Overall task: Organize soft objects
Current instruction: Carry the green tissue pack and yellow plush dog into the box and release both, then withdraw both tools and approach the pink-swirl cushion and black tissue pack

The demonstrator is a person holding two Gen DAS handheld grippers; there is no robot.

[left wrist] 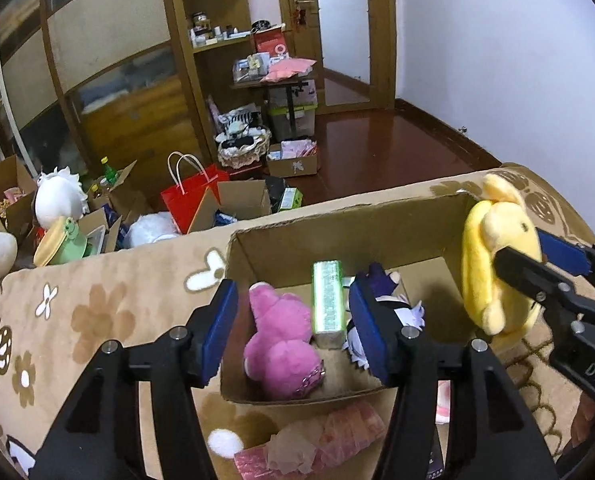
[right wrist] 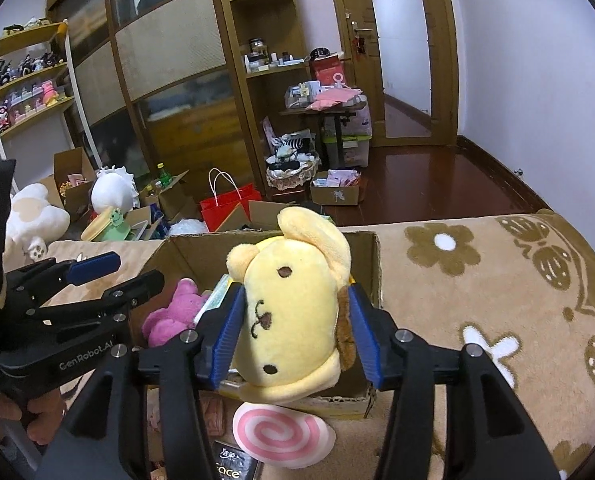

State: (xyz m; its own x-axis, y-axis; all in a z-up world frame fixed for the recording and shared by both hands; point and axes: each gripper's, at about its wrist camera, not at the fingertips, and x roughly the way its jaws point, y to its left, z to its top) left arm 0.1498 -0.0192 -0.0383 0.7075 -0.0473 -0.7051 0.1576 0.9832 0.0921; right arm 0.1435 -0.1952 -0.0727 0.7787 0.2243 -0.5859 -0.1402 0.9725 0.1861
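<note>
Your right gripper, w/ black arms and blue pads, sits nearest the right wrist lens and is clamped on a yellow plush dog head w/ embroidered face; pads press both its sides, face toward camera, turned sideways. From left wrist view same plush hangs over the right-hand wall of the open brown cardboard box, above the box rim, not yet inside. Your left gripper hovers over box opening, jaws spread wide, nothing between the pads. Inside box: pink plush bear lying at left, green shiny rectangular packet standing beside it at mid, and a purple-and-white plush doll at right, partly hidden by your left gripper's right pad. Box rests on beige floral-pattern fleece blanket. Near side of box, on blanket: pink crumpled soft packets in left view; pink-and-white swirl lollipop-shaped cushion in right view, just below the held plush, and a dark packet w/ print at bottom edge, text unclear. Beyond blanket on the floor: red paper gift bag w/ white handles, white plush toys, several open cartons, wooden wardrobe.
</note>
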